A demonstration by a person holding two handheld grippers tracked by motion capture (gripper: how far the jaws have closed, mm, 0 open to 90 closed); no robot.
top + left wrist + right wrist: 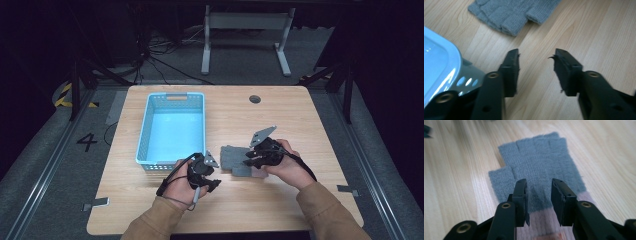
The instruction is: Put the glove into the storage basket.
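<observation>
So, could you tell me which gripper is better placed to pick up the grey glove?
Probably the right gripper: its open jaws straddle the grey glove. The left gripper hangs over bare wood beside the blue basket.

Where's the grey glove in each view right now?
High view: grey glove lies centre, right of the blue basket.
Left gripper view: top edge, beyond the open tool.
Right gripper view: centre, ahead of the open tool.
Shared landmark: the wooden table.

Your grey knitted fingerless glove [541,173] lies flat on the wooden surface [300,120], finger stubs pointing away, pale cuff toward you.
</observation>
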